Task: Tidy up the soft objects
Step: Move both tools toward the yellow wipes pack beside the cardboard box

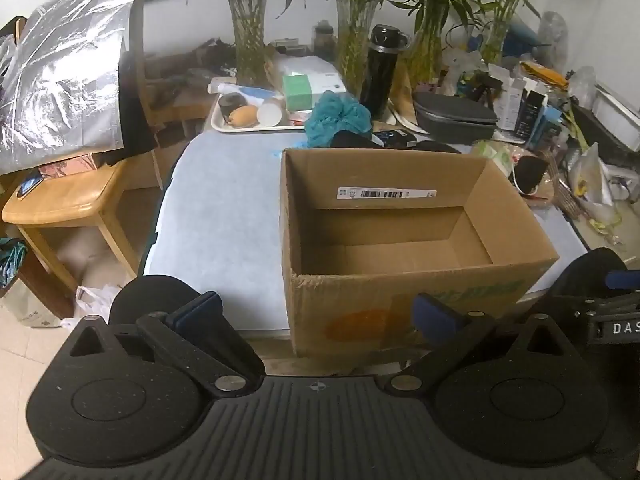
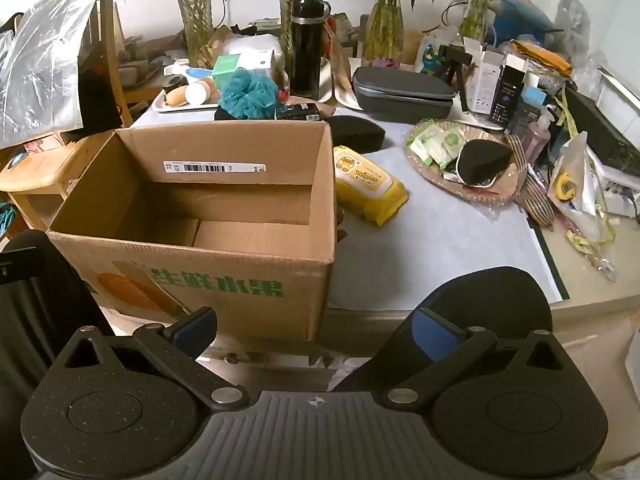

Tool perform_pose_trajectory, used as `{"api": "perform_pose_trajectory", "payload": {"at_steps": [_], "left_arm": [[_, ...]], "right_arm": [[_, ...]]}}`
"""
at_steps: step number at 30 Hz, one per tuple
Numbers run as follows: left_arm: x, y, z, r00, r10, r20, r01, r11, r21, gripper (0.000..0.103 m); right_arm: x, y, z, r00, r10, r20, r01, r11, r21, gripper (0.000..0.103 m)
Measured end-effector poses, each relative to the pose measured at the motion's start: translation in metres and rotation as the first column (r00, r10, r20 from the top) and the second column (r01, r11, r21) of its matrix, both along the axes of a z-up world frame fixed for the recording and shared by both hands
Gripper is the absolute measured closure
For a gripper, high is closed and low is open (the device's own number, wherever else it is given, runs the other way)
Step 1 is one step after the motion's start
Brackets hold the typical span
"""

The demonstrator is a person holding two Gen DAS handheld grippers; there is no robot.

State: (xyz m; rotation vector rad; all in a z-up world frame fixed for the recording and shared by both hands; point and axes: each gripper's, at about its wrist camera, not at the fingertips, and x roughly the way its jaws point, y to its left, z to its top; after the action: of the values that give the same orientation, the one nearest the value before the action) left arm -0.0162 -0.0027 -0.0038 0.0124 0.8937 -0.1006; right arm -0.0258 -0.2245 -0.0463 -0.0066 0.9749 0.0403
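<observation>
Cluttered table: teal loofah lies beyond box, far from right claw.

You face a white wall behind a cluttered tabletop covered in pale blue. To your left stands a wooden side table on a light tiled floor.

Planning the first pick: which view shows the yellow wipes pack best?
The right wrist view: the yellow wipes pack lies in full sight beside the cardboard box. In the left wrist view the box hides it.
</observation>
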Motion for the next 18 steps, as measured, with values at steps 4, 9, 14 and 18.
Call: {"api": "perform_pose_trajectory", "payload": {"at_steps": [4, 9, 14, 18], "left_arm": [[0.0014, 0.0033, -0.0087, 1.000, -0.001, -0.007, 0.001, 1.000, -0.001, 0.000], [0.0036, 0.0054, -0.0121, 1.000, -0.004, -0.018, 0.004, 1.000, -0.011, 0.000], [0.0044, 0.0048, -0.0139, 1.000, -0.011, -0.028, 0.010, 1.000, -0.029, 0.000], [0.0037, 0.0058, -0.0133, 1.000, -0.016, -0.021, 0.015, 0.999, -0.035, 0.000]], "right_arm": [[-0.0023, 0.0004, 0.0025, 1.000, 0.018, 0.012, -0.018, 0.999, 0.029, 0.000], [-0.0012, 0.0003, -0.0004, 1.000, 0.025, -0.003, -0.025, 0.999, 0.032, 0.000], [0.0007, -0.0014, -0.0014, 1.000, 0.023, -0.007, -0.023, 0.999, 0.047, 0.000], [0.0004, -0.0008, -0.0018, 1.000, 0.026, 0.004, -0.027, 0.999, 0.042, 0.000]]}}
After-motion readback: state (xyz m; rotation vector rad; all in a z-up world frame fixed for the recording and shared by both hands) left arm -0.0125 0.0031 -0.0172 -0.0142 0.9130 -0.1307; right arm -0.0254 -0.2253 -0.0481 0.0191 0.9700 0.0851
